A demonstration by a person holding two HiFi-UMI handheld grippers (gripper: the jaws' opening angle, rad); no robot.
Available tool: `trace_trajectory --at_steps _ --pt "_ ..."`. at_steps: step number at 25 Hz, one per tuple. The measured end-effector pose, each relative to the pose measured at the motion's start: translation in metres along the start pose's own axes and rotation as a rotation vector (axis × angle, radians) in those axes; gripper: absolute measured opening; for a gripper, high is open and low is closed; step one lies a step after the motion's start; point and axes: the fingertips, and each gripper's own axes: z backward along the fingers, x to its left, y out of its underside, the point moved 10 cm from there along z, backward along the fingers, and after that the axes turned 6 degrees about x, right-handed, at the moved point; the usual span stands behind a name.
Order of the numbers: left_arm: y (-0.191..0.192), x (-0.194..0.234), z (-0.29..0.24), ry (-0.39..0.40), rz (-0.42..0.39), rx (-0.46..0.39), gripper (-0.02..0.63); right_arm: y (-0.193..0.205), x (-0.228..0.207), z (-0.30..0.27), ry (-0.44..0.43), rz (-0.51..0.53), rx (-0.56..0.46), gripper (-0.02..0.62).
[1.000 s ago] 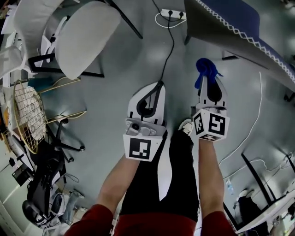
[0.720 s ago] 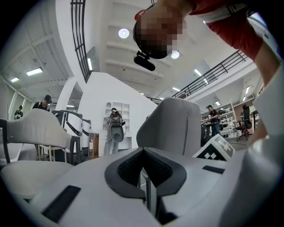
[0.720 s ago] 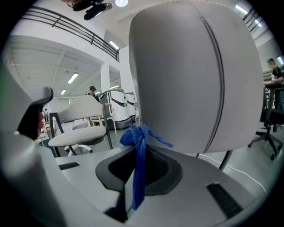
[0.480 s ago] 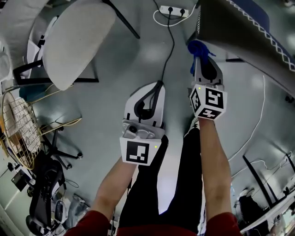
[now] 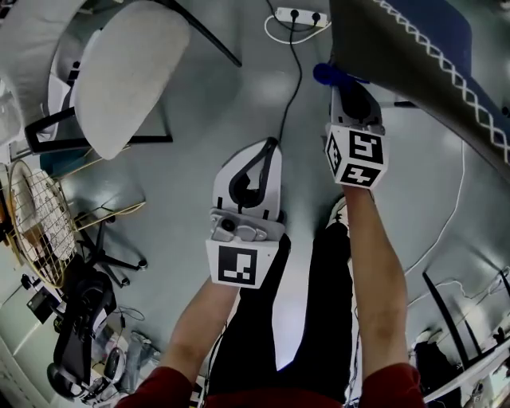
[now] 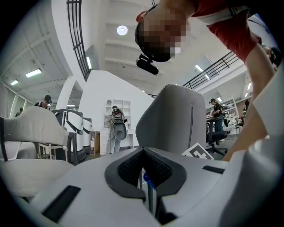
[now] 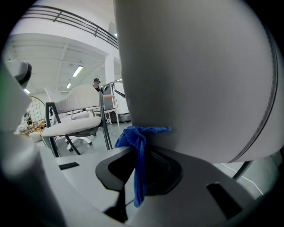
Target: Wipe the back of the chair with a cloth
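The grey chair back (image 5: 398, 56) with white stitching slants across the top right of the head view. It fills most of the right gripper view as the chair back (image 7: 195, 75). My right gripper (image 5: 344, 86) is shut on a blue cloth (image 5: 328, 74), and the bunched cloth (image 7: 137, 146) touches the chair's lower edge. My left gripper (image 5: 269, 147) hangs lower and to the left, apart from the chair, jaws shut with nothing held. In the left gripper view the left gripper (image 6: 144, 166) points up at the chair back (image 6: 177, 119).
A white chair (image 5: 127, 72) stands at the upper left. A power strip (image 5: 300, 17) and its black cable (image 5: 293, 88) lie on the floor ahead. A wire rack (image 5: 44, 223) and a black office chair (image 5: 88, 311) sit at the left. The person's legs (image 5: 319, 303) are below.
My right gripper has carried the blue cloth forward and up until it meets the chair back. The left gripper has hardly moved.
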Motion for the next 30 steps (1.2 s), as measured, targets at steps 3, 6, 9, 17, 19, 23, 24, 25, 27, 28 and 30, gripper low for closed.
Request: trace_trajectory --at_steps 3,6,9,17,19,23,24,25,27,28,30 --pt "-0.003 -0.009 -0.005 0.007 -0.007 0.007 0.014 -0.001 -0.009 0.004 0.001 -0.001 0.003 0.051" --pt "-0.005 -0.02 -0.01 0.011 -0.007 0.013 0.014 0.002 -0.024 0.013 0.021 -0.02 0.007 0.052" --pt "-0.007 -0.033 -0.014 0.019 -0.006 0.015 0.014 0.007 -0.045 0.025 0.045 -0.042 0.007 0.051" --pt "-0.012 -0.079 -0.035 0.065 -0.007 0.029 0.014 0.021 -0.102 0.057 0.106 -0.081 0.003 0.051" --pt "-0.014 -0.089 -0.04 0.078 -0.01 0.031 0.014 0.024 -0.114 0.064 0.118 -0.085 0.003 0.051" --pt "-0.016 -0.105 -0.051 0.098 -0.015 0.03 0.014 0.026 -0.131 0.077 0.121 -0.084 -0.006 0.052" --pt "-0.017 -0.109 -0.053 0.103 -0.015 0.03 0.014 0.025 -0.134 0.08 0.118 -0.073 -0.009 0.051" --pt "-0.018 -0.113 -0.056 0.108 -0.014 0.03 0.014 0.024 -0.137 0.084 0.119 -0.066 -0.011 0.052" --pt "-0.02 -0.123 -0.064 0.121 -0.015 0.029 0.014 0.026 -0.147 0.092 0.131 -0.064 -0.013 0.051" --pt "-0.022 -0.128 -0.068 0.129 -0.016 0.029 0.014 0.028 -0.153 0.096 0.141 -0.068 -0.014 0.051" --pt "-0.024 -0.139 -0.074 0.145 -0.02 0.03 0.014 0.032 -0.167 0.104 0.163 -0.079 -0.014 0.052"
